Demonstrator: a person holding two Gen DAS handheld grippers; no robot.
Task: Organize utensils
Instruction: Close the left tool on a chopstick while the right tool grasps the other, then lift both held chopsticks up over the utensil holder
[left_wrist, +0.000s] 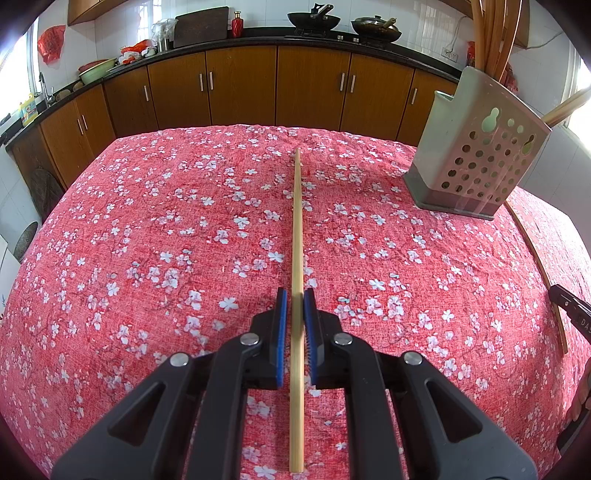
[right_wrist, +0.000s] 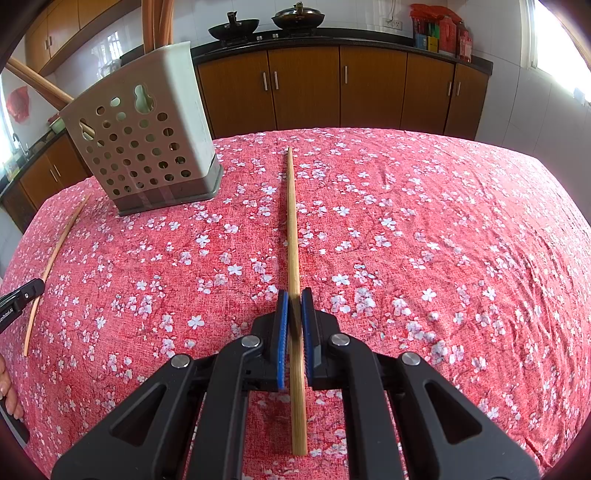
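Left tongs (left_wrist: 295, 314) and right tongs (right_wrist: 294, 314) each clenched on a long bamboo chopstick (left_wrist: 297, 236) (right_wrist: 293, 229), tips aimed forward for dropping into the perforated grey plastic holder (left_wrist: 476, 155) nearby on the floral-clothed tabletop (left_wrist: 147, 240).

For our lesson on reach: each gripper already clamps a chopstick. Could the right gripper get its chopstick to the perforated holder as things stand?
Probably yes. The right gripper is shut on its chopstick, and only bare tablecloth lies between it and the holder, whose open top already takes other sticks.
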